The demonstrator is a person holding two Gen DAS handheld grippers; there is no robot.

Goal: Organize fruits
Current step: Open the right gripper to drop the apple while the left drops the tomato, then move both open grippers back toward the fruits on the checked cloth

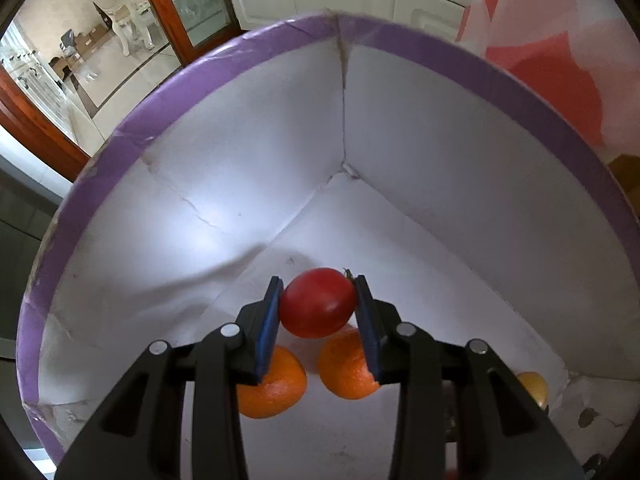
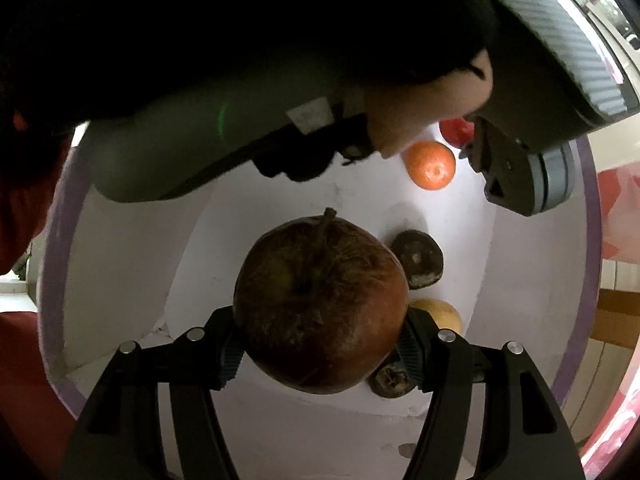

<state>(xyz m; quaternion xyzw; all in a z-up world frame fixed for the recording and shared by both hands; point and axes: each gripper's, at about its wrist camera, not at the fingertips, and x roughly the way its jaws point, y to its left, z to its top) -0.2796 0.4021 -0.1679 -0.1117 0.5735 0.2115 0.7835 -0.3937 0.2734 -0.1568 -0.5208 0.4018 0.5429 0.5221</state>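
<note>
Tomato (image 1: pixel 318 302), red, smooth, small stem stub at its 1 o'clock: clamped between the blue pads of the left gripper (image 1: pixel 318 308), held above the floor of the box (image 1: pixel 248 152).

Apple (image 2: pixel 320 306), large, dark red-brown, wrinkled, stem pointing to 12 o'clock: clamped between the ribbed pads of the right gripper (image 2: pixel 320 350), held over the same box.

Box: white inside, purple rim, one seamed corner at 12 o'clock in the left wrist view.

Contents on the box floor, left wrist view: two oranges, one (image 1: pixel 276 390) at 7 o'clock of the tomato, one (image 1: pixel 346 368) at 5 o'clock, near each other but apart; a yellow fruit (image 1: pixel 534 388) at 4 o'clock, partly hidden by the gripper's arm.

Contents, right wrist view: dark shrivelled fruit (image 2: pixel 418 258) at 2 o'clock of the apple; a second dark fruit (image 2: pixel 390 380) at 5 o'clock; yellow fruit (image 2: pixel 440 314) at 3 o'clock; one orange (image 2: pixel 430 164) at 1 o'clock.

Hand (image 2: pixel 424 112) on the left gripper's grey body, 12 o'clock in the right wrist view.
</note>
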